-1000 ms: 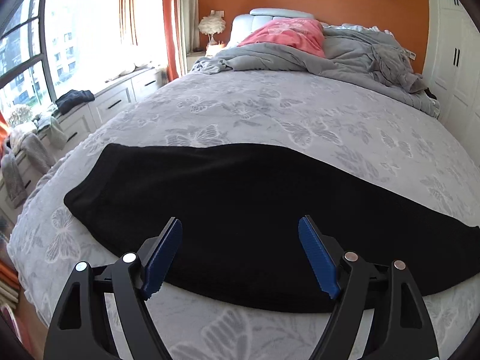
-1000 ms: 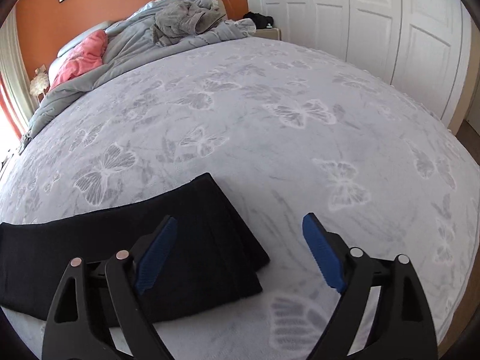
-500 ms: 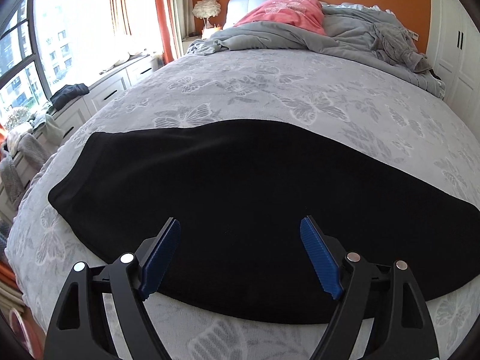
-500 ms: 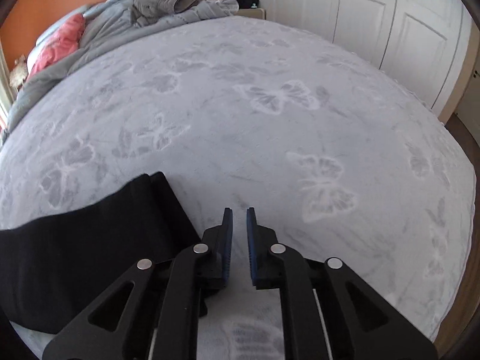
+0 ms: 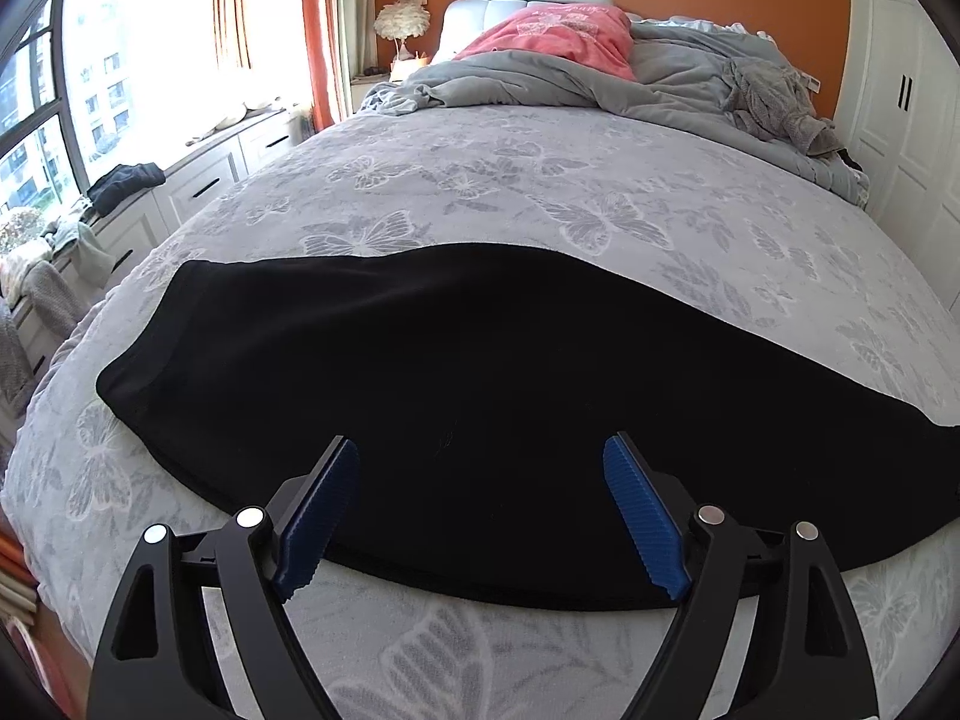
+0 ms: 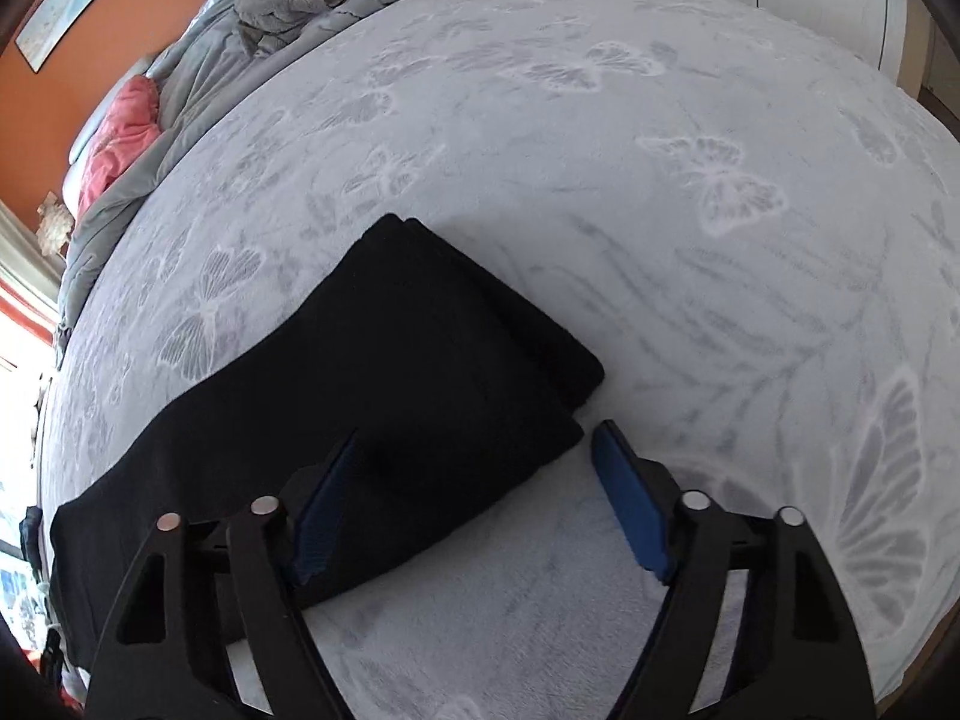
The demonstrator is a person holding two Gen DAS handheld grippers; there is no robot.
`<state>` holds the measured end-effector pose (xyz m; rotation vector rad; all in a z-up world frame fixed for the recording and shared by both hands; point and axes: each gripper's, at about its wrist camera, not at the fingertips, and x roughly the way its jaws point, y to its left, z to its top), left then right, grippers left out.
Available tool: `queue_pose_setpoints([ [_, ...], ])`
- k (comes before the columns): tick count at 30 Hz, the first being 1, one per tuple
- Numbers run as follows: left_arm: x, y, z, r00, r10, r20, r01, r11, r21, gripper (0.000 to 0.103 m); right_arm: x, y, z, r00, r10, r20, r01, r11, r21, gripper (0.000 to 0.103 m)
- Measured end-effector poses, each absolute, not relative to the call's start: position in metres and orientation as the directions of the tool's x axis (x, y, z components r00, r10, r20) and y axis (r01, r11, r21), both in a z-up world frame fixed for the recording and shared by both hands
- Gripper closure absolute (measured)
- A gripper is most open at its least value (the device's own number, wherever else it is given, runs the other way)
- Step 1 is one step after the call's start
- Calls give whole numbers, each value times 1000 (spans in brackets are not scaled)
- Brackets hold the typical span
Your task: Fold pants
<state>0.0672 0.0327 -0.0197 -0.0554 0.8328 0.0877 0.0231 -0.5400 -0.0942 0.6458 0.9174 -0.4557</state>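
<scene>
The bed (image 5: 600,192) carries black pants (image 5: 480,372) near its foot edge, long axis running nine to three o'clock across it. The left gripper (image 5: 480,468), spread apart, hovers over them. The right gripper (image 6: 474,450) is opening astride the leg-end corner at three o'clock.

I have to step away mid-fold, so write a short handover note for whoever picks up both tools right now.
Left tool: open, holding nothing, above the near edge of the black pants.
Right tool: jaws opening, nothing gripped, over the leg-end corner.
Pants lie flat across the butterfly bedspread, legs stacked one on the other.
Done: lengthwise fold.
Left: grasp the leg end and fold it over toward the other end.
</scene>
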Motion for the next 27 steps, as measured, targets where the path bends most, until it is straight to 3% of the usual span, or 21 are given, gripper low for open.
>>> queue_pose_setpoints([
  [1, 67, 35, -21, 663, 50, -747, -92, 996, -15, 22, 26, -539, -95, 542, -92, -835, 620, 715, 324, 69],
  [2, 67, 37, -21, 658, 47, -752, -89, 996, -15, 22, 28, -540, -96, 554, -64, -830, 617, 700, 358, 81],
  [4, 64, 42, -23, 651, 44, -757, -82, 997, -13, 22, 30, -539, -90, 576, -68, -815, 630, 672, 389, 93],
  [5, 63, 45, -23, 650, 49, -759, -86, 996, -9, 22, 31, -535, -81, 600, -76, -797, 621, 672, 403, 94],
  [11, 51, 73, -20, 645, 49, -763, -85, 996, -7, 22, 52, -435, 13, 802, 46, -596, 315, 814, 488, 94],
  [14, 45, 93, -17, 642, 45, -766, -111, 993, -35, 22, 75, -351, 38, 811, 178, -557, 115, 886, 450, 94],
  [18, 37, 121, -15, 640, 37, -768, -156, 984, -82, 22, 106, -225, 21, 697, 343, -629, -117, 921, 373, 94],
  [20, 33, 134, -14, 642, 45, -766, -176, 980, -90, 22, 117, -166, -12, 584, 402, -705, -221, 915, 338, 86],
  [23, 29, 152, -14, 638, 58, -768, -199, 976, -92, 22, 121, -103, -53, 456, 321, -830, -296, 934, 199, 84],
  [25, 26, 164, -14, 635, 57, -770, -212, 972, -102, 22, 108, -92, -41, 523, 264, -811, -331, 939, 92, 82],
  [27, 22, 174, -13, 635, 52, -771, -221, 968, -116, 22, 98, -97, -23, 582, 258, -771, -348, 936, 51, 64],
])
